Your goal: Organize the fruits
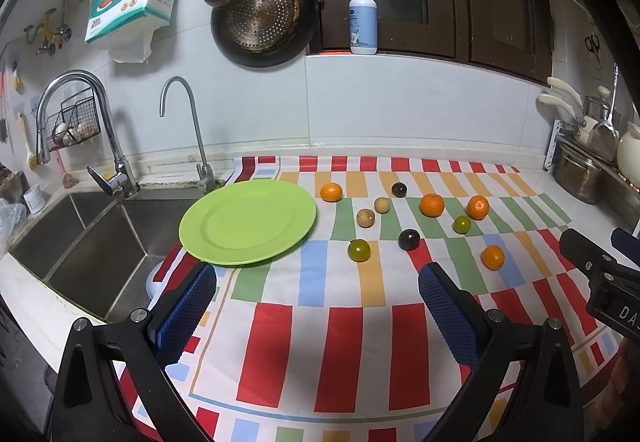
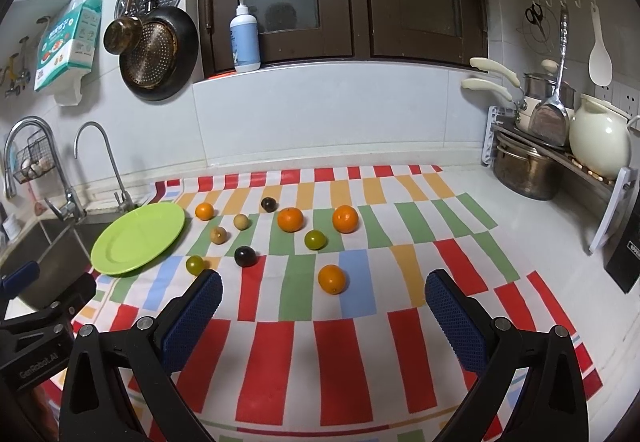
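A striped cloth [image 2: 344, 354] covers the counter [image 2: 532, 226] between the sink [image 1: 92, 238] at its left end and a pot rack [image 2: 560, 158] at its right.

The green plate [image 1: 248, 222] sits empty on the cloth's back left corner, its rim overhanging the sink edge.

Ten small fruits lie loose on the cloth to the plate's right, apart from one another: four oranges, the nearest [image 2: 331, 279] toward the front, two dark plums [image 2: 245, 256], two green fruits [image 2: 195, 265] and two tan ones [image 2: 218, 234].

They look light, round and ready to roll; the oranges seem firm, the plums probably softer, so a gentle pinch across the middle would suit.

Left gripper [image 1: 318, 318] and right gripper [image 2: 324, 322] hover spread wide, holding nothing.
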{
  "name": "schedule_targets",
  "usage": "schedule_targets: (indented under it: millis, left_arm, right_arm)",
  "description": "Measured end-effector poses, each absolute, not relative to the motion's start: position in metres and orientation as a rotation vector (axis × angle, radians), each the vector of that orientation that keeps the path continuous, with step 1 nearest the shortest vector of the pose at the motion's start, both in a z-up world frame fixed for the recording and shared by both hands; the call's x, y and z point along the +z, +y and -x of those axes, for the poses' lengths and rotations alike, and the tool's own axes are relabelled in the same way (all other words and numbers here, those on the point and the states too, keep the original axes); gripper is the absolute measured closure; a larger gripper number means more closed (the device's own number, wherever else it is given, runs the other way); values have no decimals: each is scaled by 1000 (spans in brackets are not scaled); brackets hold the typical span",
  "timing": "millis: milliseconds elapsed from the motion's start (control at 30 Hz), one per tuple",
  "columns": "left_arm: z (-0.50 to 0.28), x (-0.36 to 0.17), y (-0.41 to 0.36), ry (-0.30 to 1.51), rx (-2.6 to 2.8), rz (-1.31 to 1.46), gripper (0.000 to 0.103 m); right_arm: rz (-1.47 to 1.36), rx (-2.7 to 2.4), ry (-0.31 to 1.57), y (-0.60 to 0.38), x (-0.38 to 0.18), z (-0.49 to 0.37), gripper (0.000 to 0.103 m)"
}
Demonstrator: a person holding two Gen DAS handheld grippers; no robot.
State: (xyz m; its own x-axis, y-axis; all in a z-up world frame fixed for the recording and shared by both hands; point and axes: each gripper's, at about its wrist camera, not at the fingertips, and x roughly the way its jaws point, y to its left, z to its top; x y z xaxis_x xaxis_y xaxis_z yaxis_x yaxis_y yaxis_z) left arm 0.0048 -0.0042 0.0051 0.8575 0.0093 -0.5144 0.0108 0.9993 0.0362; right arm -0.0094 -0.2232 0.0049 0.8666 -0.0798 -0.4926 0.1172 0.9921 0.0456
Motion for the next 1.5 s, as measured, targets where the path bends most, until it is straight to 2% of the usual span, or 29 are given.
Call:
schedule_targets:
  millis: [1500]
  left_arm:
    - [-19, -6, -6, 558, -15, -37, 0]
  right_arm:
    - [-77, -106, 538, -224, -4, -6, 0]
